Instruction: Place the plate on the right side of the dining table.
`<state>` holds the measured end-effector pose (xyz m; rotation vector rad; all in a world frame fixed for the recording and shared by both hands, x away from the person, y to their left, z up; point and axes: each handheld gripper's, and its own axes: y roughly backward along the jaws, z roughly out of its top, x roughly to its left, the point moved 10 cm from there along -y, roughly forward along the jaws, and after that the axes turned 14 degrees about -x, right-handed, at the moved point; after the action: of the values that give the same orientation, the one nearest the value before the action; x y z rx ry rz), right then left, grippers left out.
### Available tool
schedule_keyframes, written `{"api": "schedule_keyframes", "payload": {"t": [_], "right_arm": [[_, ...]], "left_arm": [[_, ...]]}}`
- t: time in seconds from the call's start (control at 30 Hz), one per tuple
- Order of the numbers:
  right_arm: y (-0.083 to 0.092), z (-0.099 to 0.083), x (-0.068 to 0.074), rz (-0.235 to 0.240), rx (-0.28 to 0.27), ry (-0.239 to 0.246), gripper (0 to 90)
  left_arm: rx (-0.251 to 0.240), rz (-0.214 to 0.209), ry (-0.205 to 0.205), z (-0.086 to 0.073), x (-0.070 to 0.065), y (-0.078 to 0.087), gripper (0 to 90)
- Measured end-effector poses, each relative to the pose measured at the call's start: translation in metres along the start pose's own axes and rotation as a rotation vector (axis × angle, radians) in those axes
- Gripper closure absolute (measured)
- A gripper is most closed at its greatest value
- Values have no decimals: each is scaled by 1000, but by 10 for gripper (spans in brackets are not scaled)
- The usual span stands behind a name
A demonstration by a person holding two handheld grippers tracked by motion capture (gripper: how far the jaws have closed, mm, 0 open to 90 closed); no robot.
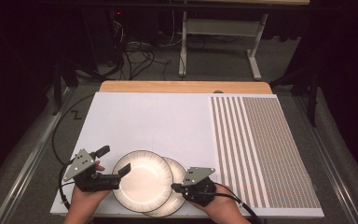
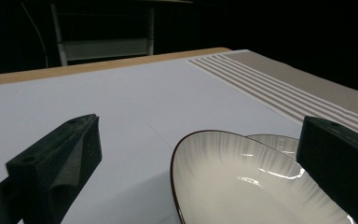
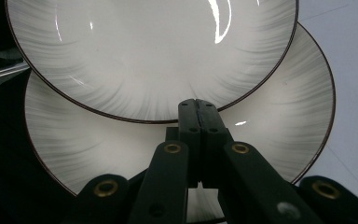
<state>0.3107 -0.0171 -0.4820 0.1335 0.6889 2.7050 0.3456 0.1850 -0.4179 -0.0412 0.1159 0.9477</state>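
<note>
Two white dark-rimmed plates overlap at the near edge of the table [image 1: 158, 116]: the upper plate [image 1: 142, 181] lies partly over the lower plate [image 1: 176, 196]. The left gripper [image 1: 116, 161], held level in the left hand [image 1: 85, 198], has its jaws wide apart straddling the upper plate's left rim. The right gripper [image 1: 175, 187], in the right hand [image 1: 221, 207], has its jaws pressed together, empty, tips over the lower plate beside the upper plate's rim.

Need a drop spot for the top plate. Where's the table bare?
Free: white sheet beyond the top plate, up to the wooden edge; also the striped mat. Crowded: near edge, with both plates, left gripper and right gripper.
</note>
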Motion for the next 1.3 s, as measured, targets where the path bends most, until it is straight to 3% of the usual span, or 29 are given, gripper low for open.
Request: {"api": "schedule_keyframes", "payload": {"t": [0.23, 0.37, 0.47, 0.5, 0.7, 0.77, 0.97, 1.17, 1.27, 1.3], "right_arm": [[0, 0, 1, 1, 2, 2, 900], [0, 0, 1, 2, 1, 6, 900], [0, 0, -1, 0, 1, 9, 900], [0, -1, -3, -4, 5, 7, 900], [1, -1, -4, -8, 4, 18, 900], [1, 0, -4, -11, 6, 18, 900], [1, 0, -4, -11, 3, 22, 900], [1, 0, -4, -10, 3, 27, 900], [1, 0, -3, -11, 5, 28, 900], [1, 1, -3, -10, 5, 28, 900]], "left_arm": [[16, -1, 4, 0, -3, -1, 7], [24, -14, 41, 1, -5, -2, 8], [50, -8, 67, 1, -3, -3, 8], [71, -10, 93, 2, -2, -4, 7], [143, -4, 88, -1, 1, -4, 7], [157, -3, 77, -1, 1, -4, 7], [176, -13, 98, 2, 0, -5, 7], [233, -19, 100, 4, 0, -6, 8], [272, -29, 107, 3, -1, -7, 8], [313, -41, 116, -1, -3, -9, 8]]}}
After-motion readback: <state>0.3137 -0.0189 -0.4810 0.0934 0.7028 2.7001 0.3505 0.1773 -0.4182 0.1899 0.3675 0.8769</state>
